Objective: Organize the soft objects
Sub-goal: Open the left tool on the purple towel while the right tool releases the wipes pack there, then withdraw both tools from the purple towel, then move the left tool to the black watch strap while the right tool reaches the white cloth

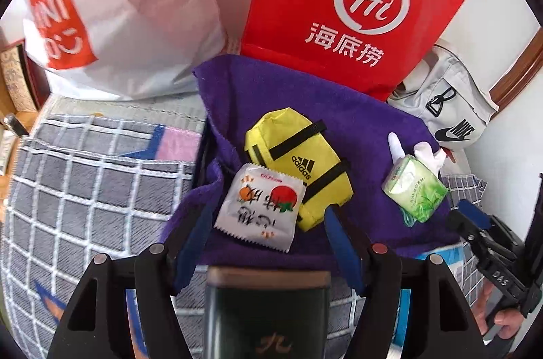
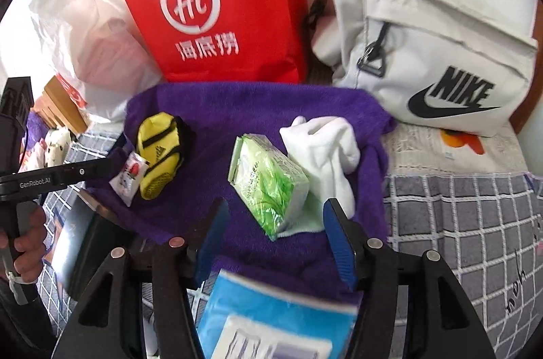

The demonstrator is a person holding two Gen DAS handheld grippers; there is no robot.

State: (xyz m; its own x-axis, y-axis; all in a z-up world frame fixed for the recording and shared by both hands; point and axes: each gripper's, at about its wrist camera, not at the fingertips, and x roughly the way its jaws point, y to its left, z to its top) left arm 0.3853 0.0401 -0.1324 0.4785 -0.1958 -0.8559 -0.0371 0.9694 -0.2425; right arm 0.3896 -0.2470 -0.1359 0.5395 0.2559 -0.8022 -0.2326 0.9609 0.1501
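A purple towel (image 1: 356, 128) lies on the bed, also in the right wrist view (image 2: 237, 107). On it are a yellow Adidas pouch (image 1: 298, 162) (image 2: 157, 151), a white snack packet (image 1: 259, 209) (image 2: 129, 175), a green tissue pack (image 1: 414, 185) (image 2: 268, 182) and a white sock (image 1: 427, 155) (image 2: 325, 151). My left gripper (image 1: 268, 230) is open, its blue fingers on either side of the packet and the pouch's near end. My right gripper (image 2: 275, 230) is open just before the tissue pack. Neither holds anything.
A red Haidilao paper bag (image 1: 353, 5) (image 2: 217, 2), a white Uniqlo plastic bag (image 1: 118, 16) and a grey Nike bag (image 2: 424, 60) stand behind the towel. A grey checked bedsheet (image 1: 85, 189) lies around it. A blue-and-white pack (image 2: 271, 321) and a dark box (image 1: 268, 311) lie at the near edge.
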